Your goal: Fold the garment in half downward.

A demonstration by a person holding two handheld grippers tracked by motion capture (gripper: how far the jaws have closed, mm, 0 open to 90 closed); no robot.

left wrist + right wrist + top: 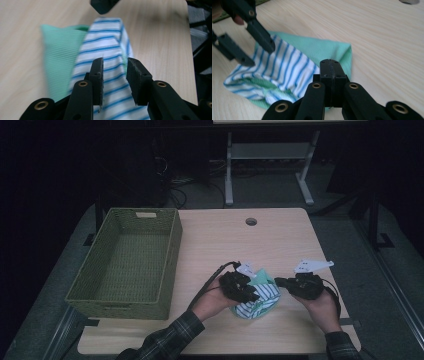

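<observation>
The wooden table (225, 245) spreads out in front of me, pale and grained, with a small round hole (251, 221) near its far edge. On its left side stands the woven green basket (127, 262), long and deep, well apart from where I am working. Near the front edge of the table, between my two hands, lies the cloth (260, 295): a folded piece, plain mint green on one face and white with blue stripes on the other, bunched into a soft heap. In the right gripper view the cloth (287, 70) lies flat on the wood with its green corner pointing away and the striped layer folded over it. My left hand (212, 301) comes in from the bottom under a plaid sleeve (167, 340) and carries the left gripper (250, 292) right over the cloth. In the left gripper view my left gripper (115, 72) has its pads parted with a clear gap, and the striped cloth (110, 47) is seen through that gap and beyond it; the pads are not pressing on it, so that side is released. My right hand (322, 307) holds the right gripper (278, 281) just beside the cloth's right edge. In the right gripper view my right gripper (331, 68) is clenched tight, pad against pad, with nothing between them, its tip above the cloth's near edge.
</observation>
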